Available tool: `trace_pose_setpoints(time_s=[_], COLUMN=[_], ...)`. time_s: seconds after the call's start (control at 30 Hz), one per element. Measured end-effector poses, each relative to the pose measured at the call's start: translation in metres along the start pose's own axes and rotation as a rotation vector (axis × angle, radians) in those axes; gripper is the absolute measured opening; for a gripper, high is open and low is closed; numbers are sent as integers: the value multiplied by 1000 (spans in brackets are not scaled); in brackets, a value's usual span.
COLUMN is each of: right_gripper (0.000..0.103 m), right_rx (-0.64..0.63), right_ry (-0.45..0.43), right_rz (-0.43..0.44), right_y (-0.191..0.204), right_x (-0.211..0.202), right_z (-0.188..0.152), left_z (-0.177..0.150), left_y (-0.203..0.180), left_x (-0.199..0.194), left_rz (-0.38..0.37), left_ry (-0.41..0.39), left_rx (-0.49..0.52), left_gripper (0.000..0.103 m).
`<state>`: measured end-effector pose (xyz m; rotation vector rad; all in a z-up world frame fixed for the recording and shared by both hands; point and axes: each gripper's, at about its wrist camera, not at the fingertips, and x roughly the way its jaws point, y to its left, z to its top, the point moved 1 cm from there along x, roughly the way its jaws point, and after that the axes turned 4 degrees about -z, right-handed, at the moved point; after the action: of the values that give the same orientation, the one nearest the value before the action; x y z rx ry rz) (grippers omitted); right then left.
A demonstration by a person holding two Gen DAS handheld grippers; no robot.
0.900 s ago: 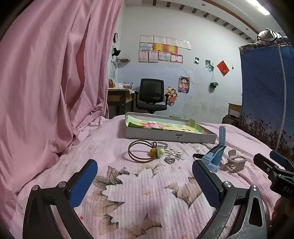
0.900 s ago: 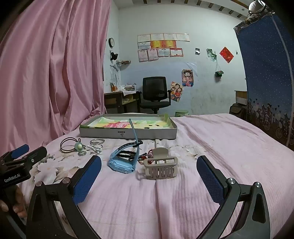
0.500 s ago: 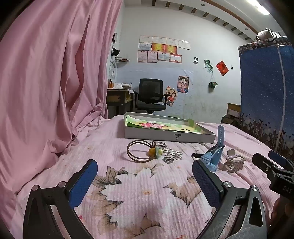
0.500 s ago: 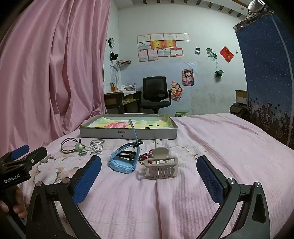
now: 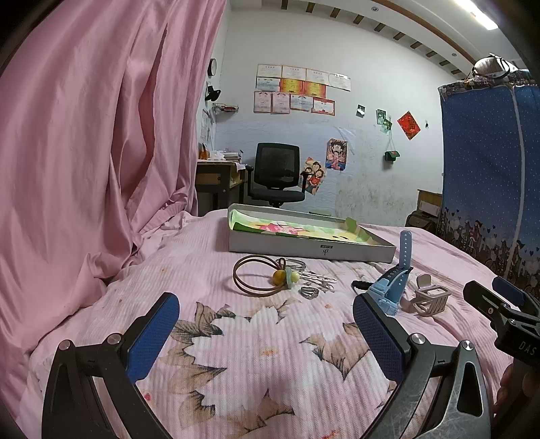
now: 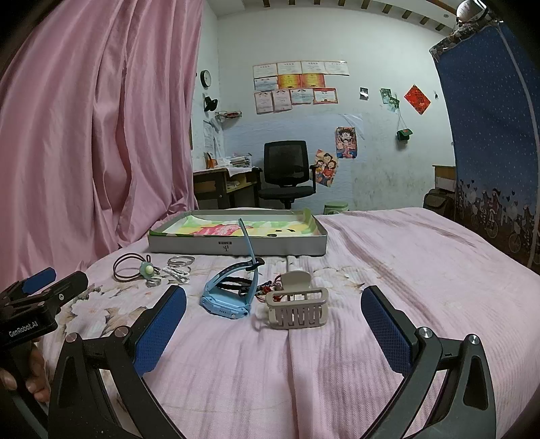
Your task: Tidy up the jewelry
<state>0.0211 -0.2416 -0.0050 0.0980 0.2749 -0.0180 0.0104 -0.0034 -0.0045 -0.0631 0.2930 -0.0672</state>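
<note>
We are holding both tongs, left (image 5: 266, 324) and right (image 6: 273, 315), spread apart and empty, short of the watch (image 6: 229, 292) and clip (image 6: 297, 307).

Left gripper (image 5: 266, 332) wide open, nothing between pads, tilted slightly down. Right gripper (image 6: 273, 329) same: jaws fully apart, empty, slight downward tilt. Sitting side by side, roughly level. Fingers (image 6: 32, 378) on left handle, probably wrapped, edge-blurred.

Even, soft indoor light from a ceiling strip lamp (image 5: 479, 15) at the top right; shadows on the bed (image 6: 388, 256) are faint. Both views are sharp, with strong fisheye bending and dark corners.
</note>
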Motion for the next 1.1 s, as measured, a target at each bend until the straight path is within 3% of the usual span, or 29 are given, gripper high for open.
trace_pose_setpoints(time_s=[1.1], right_gripper=[102], right_rx=[3], right_ry=[-4], right_rz=[0], right_y=[1], right_x=[-2], right_z=[2], left_z=[-2], left_y=[0], left_x=[-2], left_rz=[-2], left_ry=[3], left_rx=[-3], left_gripper=[103])
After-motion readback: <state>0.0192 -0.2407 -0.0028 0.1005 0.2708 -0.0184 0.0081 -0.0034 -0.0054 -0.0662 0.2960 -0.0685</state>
